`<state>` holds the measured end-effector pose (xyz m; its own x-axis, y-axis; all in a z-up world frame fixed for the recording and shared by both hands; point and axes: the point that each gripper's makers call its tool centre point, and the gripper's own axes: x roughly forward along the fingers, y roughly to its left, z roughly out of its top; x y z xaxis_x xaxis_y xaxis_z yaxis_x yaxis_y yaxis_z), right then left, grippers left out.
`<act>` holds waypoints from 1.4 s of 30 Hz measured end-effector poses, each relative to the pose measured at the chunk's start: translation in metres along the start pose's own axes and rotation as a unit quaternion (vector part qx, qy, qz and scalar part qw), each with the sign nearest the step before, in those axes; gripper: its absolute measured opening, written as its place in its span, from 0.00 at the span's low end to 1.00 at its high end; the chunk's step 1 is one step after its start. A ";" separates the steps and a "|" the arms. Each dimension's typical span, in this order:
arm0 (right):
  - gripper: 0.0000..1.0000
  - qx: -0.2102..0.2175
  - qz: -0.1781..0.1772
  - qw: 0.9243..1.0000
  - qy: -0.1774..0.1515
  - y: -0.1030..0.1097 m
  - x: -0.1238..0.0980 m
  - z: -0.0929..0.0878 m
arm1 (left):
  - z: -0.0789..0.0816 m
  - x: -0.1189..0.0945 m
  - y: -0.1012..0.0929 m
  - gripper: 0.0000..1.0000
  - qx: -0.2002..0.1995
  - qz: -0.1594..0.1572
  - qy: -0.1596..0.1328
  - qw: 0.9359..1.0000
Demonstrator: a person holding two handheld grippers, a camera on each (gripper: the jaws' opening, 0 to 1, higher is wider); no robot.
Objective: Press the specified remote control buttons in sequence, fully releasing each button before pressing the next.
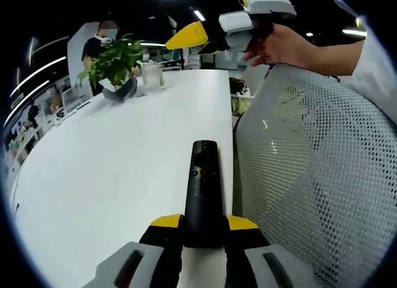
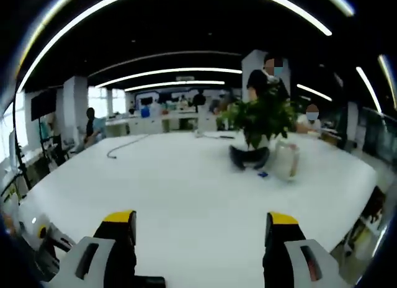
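Between the yellow-tipped jaws of the left claw [image 1: 203, 231] sits the black remote [image 1: 203, 189], gripped near its lower end and pointing out over the white surface [image 1: 111, 164]. It looks light, stiff and smooth-sided, so likely to slip or tilt under a press; holding low leaves the buttons near the top free. The right claw [image 2: 201, 229] is spread wide and holds nothing, raised above the surface with a potted plant [image 2: 257, 123] beyond.
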<state>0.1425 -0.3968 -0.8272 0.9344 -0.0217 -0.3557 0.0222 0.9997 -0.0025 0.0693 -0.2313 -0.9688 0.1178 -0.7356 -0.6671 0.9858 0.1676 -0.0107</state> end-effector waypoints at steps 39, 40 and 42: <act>0.94 -0.046 -0.010 0.998 0.034 -0.003 0.001 -0.013 | -0.008 -0.015 0.067 0.23 0.029 0.022 0.079 0.996; 0.94 -0.047 -0.010 0.998 0.035 -0.003 0.001 -0.013 | -0.009 -0.015 0.070 0.23 0.030 0.024 0.082 0.996; 0.94 -0.046 -0.008 0.998 0.036 -0.003 0.001 -0.013 | -0.009 -0.015 0.074 0.23 0.034 0.027 0.083 0.996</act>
<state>0.1384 -0.3997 -0.8399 0.9063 -0.0412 -0.4206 0.0014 0.9955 -0.0945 0.1393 -0.2021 -0.9668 0.1555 -0.6072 -0.7792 0.9849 0.1559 0.0750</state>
